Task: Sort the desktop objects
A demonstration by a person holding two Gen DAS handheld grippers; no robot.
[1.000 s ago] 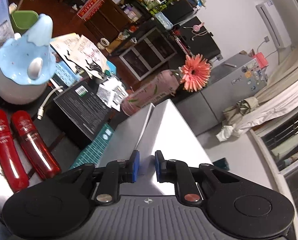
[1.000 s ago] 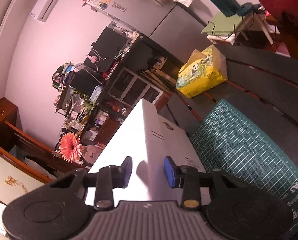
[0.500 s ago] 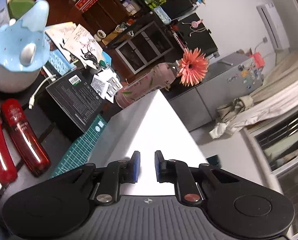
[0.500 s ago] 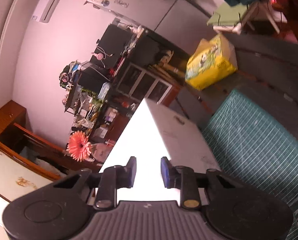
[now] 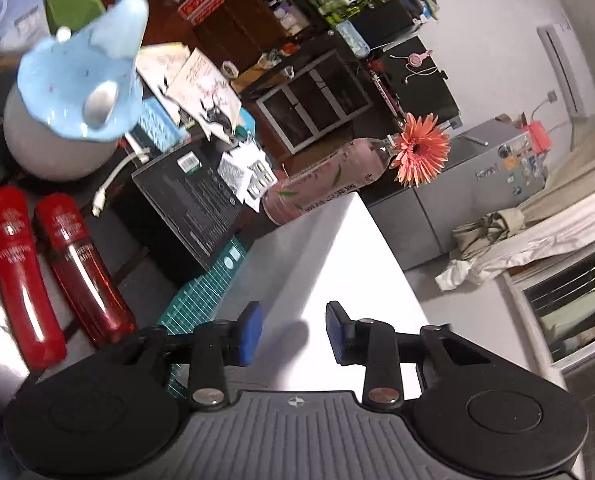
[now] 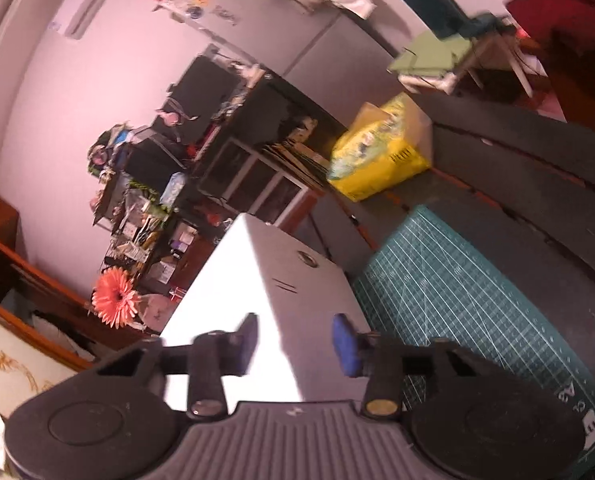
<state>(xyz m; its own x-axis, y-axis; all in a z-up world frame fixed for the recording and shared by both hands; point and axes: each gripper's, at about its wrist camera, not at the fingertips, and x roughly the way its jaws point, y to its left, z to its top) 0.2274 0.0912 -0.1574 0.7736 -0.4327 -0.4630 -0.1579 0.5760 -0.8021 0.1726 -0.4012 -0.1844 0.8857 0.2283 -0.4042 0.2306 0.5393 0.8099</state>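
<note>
Both pairs of blue-padded jaws have parted since a second ago, when they sat pinched close over the box. That flat white rectangular box point(image 5: 321, 280) lies on the green gridded cutting mat point(image 6: 469, 292), its near end running under both cameras. The left gripper point(image 5: 291, 332) and the right gripper point(image 6: 297, 340) are opening, with the box's top face between the pads but no pad visibly pressing on it, so I read this as a release.

As a judgement, the box looks set down, and much sorting remains: two red glossy bottles point(image 5: 45, 276) lie side by side on the dark slatted desk point(image 6: 537, 184), a black flat carton point(image 5: 189, 196) sits beyond them, and a pink bottle with an orange daisy-like flower point(image 5: 419, 152) stands behind the box.

Hidden: the box's near edge and underside, so whether it rests fully flat is unclear. The right view is motion-blurred, and print on the yellow soft pack point(image 6: 381, 160) is unreadable.
</note>
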